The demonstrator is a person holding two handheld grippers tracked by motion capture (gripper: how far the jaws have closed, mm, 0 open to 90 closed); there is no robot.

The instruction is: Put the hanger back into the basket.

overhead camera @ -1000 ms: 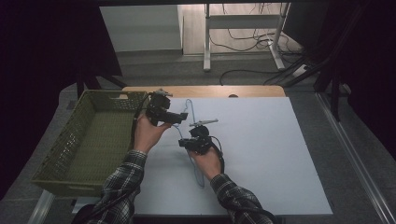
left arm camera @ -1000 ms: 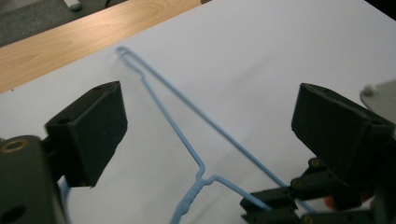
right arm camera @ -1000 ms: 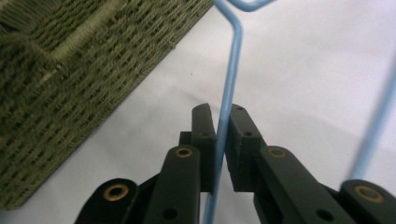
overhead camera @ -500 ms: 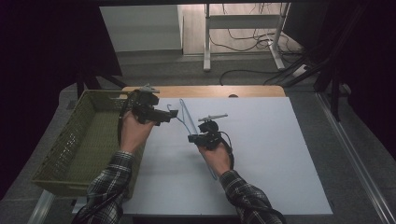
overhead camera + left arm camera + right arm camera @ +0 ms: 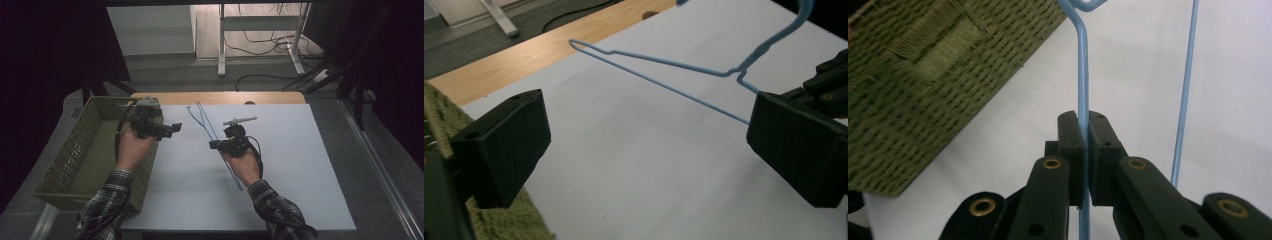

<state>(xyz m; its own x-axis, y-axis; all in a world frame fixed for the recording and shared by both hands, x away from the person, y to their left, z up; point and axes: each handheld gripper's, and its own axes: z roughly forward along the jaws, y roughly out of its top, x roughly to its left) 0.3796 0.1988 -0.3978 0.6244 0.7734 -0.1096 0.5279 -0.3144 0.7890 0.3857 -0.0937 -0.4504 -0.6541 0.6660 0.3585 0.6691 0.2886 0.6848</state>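
Right gripper (image 5: 216,145): jaws clamped on blue wire hanger (image 5: 206,123) near hook neck. Hanger over white board (image 5: 300,165) centre, long axis toward far edge. Left gripper (image 5: 175,127): jaws just opened wide, nothing between, at woven basket (image 5: 75,155) rim by left edge. Hanger lies right of left gripper; right hand nearer.

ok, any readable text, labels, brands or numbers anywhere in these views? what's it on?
None readable.
Blue wire hanger: bare, no tag.
Green woven basket: no label.
White table sheet: blank.
Left gripper and right gripper: plain black jaws with brass rivets, no markings legible.
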